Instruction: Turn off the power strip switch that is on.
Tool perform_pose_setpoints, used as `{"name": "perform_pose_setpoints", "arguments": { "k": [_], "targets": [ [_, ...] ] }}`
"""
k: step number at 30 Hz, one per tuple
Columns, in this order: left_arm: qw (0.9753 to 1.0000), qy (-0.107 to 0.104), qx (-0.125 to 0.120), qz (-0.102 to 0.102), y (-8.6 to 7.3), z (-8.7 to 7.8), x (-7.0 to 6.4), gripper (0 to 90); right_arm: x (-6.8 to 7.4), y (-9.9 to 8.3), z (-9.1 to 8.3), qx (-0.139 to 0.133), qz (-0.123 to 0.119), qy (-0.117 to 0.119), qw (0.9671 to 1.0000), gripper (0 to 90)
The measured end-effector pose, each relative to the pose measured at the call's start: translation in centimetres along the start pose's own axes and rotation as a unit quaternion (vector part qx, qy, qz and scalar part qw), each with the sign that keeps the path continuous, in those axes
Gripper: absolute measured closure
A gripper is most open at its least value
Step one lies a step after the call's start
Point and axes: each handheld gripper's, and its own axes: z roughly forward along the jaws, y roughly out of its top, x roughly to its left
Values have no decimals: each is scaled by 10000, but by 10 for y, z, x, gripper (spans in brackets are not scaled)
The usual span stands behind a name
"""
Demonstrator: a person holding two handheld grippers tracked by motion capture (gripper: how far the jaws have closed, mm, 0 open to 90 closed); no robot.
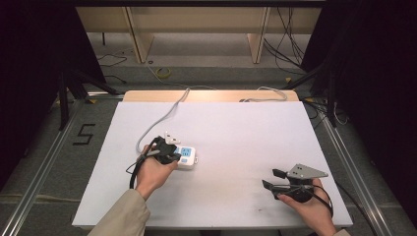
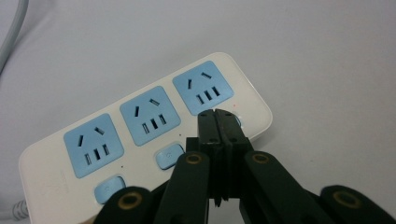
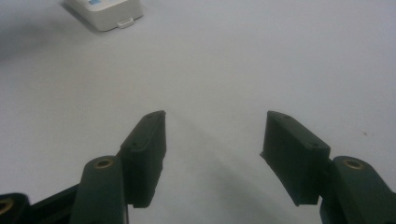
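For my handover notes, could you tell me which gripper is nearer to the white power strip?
Left. The left gripper, jaws closed, has its tips over the power strip by a switch button. The right gripper, jaws open, rests well off to the strip's right.

— What is around me here?

— I sit at a table with a white top (image 1: 236, 128). A strip of light wood (image 1: 211, 95) shows along its far edge.

— And past the table?

— The floor (image 1: 206, 73) is grey. Black cables (image 1: 287, 39) lie on it, and a small yellow coil (image 1: 163, 73) too. A black number 5 (image 1: 83, 133) is stuck on the floor to my left.

— Any furniture?

— Pale wooden legs (image 1: 137, 32) and a board (image 1: 196, 19) stand at the back. Metal rails (image 1: 44, 162) run along both sides of my table.

— Is it bright?

— The table is lit well. Both sides are very dark, with black curtains (image 1: 29, 73) hanging there.
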Motion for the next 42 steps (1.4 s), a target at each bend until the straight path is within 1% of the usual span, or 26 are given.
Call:
{"name": "perform_pose_setpoints", "arguments": {
  "k": [7,12,14,16,23,32,34,39,42],
  "targets": [
    [10000,-14,45,38,3,2,-1,896,0,0,0,0,-3,-2,10000,403],
    [10000,-28,62,25,4,4,-3,896,0,0,0,-1,7,-8,10000,402],
    [9999,-49,105,60,5,5,-3,896,0,0,0,-1,5,-7,10000,402],
    [9999,-52,113,34,6,6,-4,896,0,0,0,-3,4,-7,10000,402],
    [9998,-72,162,39,10,8,-5,896,0,0,-1,-5,13,-7,10000,401],
    [9996,-52,274,90,17,9,-4,896,0,0,0,4,5,-1,10000,401],
    [9994,-55,317,88,18,10,-4,896,0,0,0,5,6,0,10000,401],
    [9989,-82,441,159,20,12,-4,896,0,0,0,9,3,3,10000,401],
    [9987,-88,467,162,22,13,-4,896,0,0,0,9,4,4,10000,401]
  ]
}}
